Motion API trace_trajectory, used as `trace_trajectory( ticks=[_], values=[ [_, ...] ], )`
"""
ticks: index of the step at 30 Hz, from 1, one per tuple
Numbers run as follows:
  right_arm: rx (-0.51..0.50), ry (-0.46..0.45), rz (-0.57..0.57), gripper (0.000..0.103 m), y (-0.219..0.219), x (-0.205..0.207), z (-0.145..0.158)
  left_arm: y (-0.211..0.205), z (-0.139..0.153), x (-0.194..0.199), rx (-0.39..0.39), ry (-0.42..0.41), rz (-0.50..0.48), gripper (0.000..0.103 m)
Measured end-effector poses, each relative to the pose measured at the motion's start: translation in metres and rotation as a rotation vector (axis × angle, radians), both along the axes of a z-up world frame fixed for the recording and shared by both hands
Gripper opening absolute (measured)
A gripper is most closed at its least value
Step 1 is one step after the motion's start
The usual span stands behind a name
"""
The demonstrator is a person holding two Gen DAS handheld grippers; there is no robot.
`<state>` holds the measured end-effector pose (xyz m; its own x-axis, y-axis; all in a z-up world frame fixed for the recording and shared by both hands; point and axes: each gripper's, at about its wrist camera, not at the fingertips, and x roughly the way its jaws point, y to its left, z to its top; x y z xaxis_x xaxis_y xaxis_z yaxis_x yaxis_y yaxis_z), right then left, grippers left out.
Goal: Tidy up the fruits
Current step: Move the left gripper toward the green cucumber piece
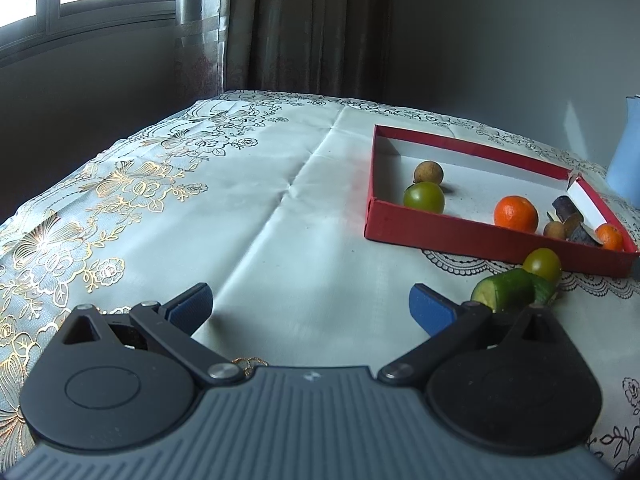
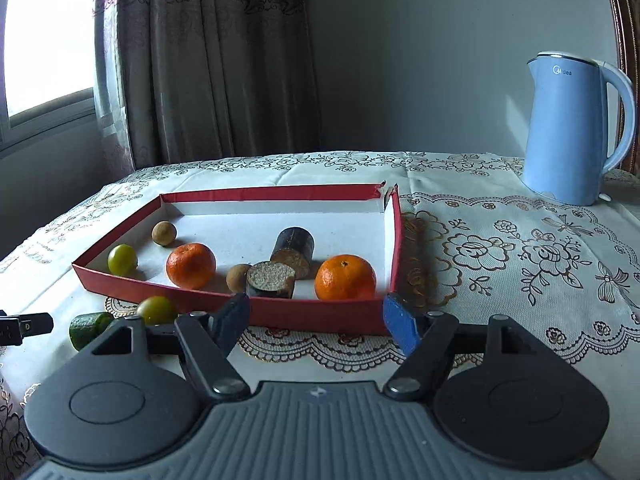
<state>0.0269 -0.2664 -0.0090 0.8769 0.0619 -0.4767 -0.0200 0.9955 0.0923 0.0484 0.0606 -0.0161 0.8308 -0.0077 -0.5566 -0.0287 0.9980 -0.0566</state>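
Both the left gripper (image 1: 310,304) and right gripper (image 2: 316,320) are spread wide, empty; a glossy kettle (image 2: 576,132) is marked, seemingly, "Midea".

We see a satiny cloth tablecloth (image 2: 500,280) with glinting gold embroidery, a matt red cardboard tray (image 2: 320,312) lined in white paper, a smooth glossy plastic kettle (image 2: 568,136) at upper right, and dimpled, shiny orange peel (image 2: 346,278).
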Motion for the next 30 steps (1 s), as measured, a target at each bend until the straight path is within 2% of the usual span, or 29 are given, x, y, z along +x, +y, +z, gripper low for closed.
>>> trace_trajectory(
  ticks=[2,5,6,9,13,16,19,25,28,30],
  values=[
    [0.022,-0.022,-0.007,0.073,-0.006,-0.009,-0.002,-0.001,0.001,-0.002,-0.012,-0.011,-0.043,0.103],
    [0.078,-0.098,-0.025,0.087,-0.014,-0.021,0.000,-0.004,0.003,-0.006,-0.033,-0.044,-0.113,0.103],
    [0.085,-0.109,-0.029,0.087,-0.015,-0.021,0.000,-0.007,0.004,-0.007,-0.022,-0.054,-0.129,0.103],
    [0.107,-0.095,-0.025,0.087,-0.018,-0.018,-0.001,-0.019,0.007,-0.010,0.014,-0.073,-0.156,0.103],
    [0.155,-0.074,-0.037,0.088,-0.025,-0.015,-0.005,-0.033,0.013,-0.016,-0.027,-0.099,-0.232,0.103],
    [0.174,-0.060,-0.041,0.088,-0.028,-0.015,-0.006,-0.052,0.014,-0.014,0.019,-0.100,-0.271,0.103],
    [0.177,-0.056,-0.034,0.088,-0.028,-0.014,-0.007,-0.063,0.014,-0.010,0.045,-0.110,-0.273,0.103],
    [0.187,-0.051,-0.027,0.088,-0.029,-0.013,-0.008,-0.069,0.012,0.007,0.043,-0.064,-0.210,0.103],
    [0.194,-0.050,-0.028,0.088,-0.030,-0.013,-0.008,-0.069,0.007,0.010,0.050,-0.050,-0.182,0.100],
    [0.200,-0.050,-0.030,0.088,-0.031,-0.013,-0.008,-0.068,0.007,0.008,0.027,-0.053,-0.178,0.092]
  ],
)
